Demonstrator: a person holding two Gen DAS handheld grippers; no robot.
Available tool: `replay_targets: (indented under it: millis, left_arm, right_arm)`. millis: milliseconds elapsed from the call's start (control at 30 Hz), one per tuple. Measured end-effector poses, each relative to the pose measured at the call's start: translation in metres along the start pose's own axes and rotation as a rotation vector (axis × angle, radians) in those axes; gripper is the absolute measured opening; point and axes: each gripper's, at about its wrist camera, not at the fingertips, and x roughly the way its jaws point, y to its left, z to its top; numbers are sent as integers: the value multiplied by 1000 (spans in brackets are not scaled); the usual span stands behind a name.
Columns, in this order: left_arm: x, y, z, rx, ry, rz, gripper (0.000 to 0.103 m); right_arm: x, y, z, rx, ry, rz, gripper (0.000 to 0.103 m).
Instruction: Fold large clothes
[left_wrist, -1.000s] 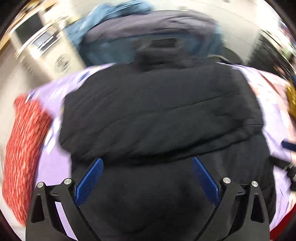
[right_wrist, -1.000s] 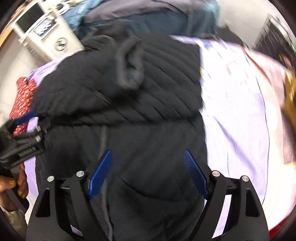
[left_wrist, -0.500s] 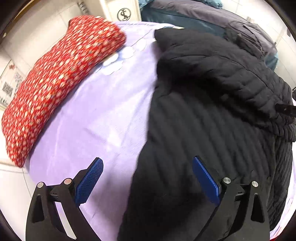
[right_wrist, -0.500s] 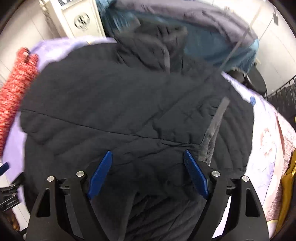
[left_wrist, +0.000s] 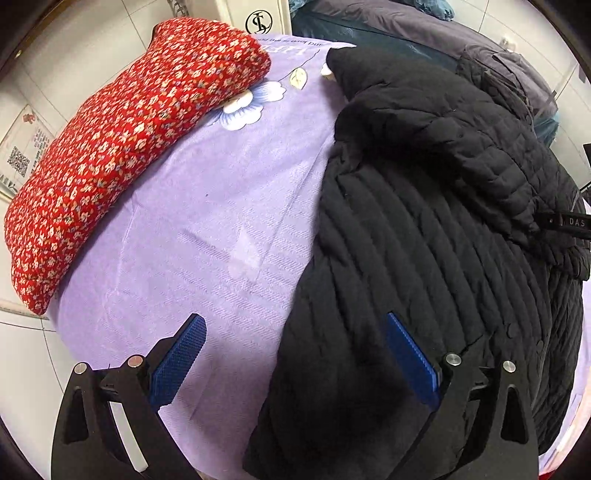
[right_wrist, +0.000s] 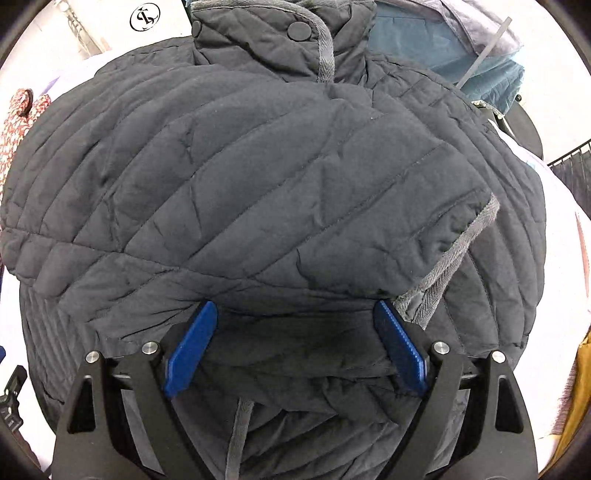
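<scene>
Your black quilted puffer jacket lies spread on the lilac flower-printed sheet that covers the tabletop, already partly doubled: one sleeve is laid across the body, which gives you a tidier block to fold.

Your left claw hangs over the jacket's near side edge with its jaws wide and nothing pinched. One blue pad sits above bare sheet, the other above the quilting, so the hem edge runs between them. That straddle looks deliberate: from here you can drop and catch the edge alone rather than a thick wad.

Your right claw points down onto the jacket's middle, just below the folded sleeve and beside its grey ribbed trim. Its jaws are opening and fabric bulges between them, but the pads do not appear to press on it. I judge you are readying a wide bite on this puffy layer.

The red floral folded quilt lies at the sheet's far side, well apart, leaving room for the fold.
</scene>
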Motion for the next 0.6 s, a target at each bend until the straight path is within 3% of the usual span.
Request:
replay_targets:
  millis: [100,233,333,433,600]
  left_arm:
    - [-5,-7,3,23,-23,-10,95]
    - [-9,-15,5,54,-42,-28,95]
    - [-8,-21,5,83,-41,-45,95]
    - [-8,-25,2,106,-31,-76,95]
    - [-6,-19,-8,128,-12,-110,95]
  right_arm:
    - [-22,2,-13,-17,-67,-36,87]
    - [-49,0,-47,-10,-138,31,87]
    - [-57,-9,-77,4,-127,76,87]
    - [-53,-30,-107,20,-96,69,87]
    - [-44,-82,-167,161,-13,88,87]
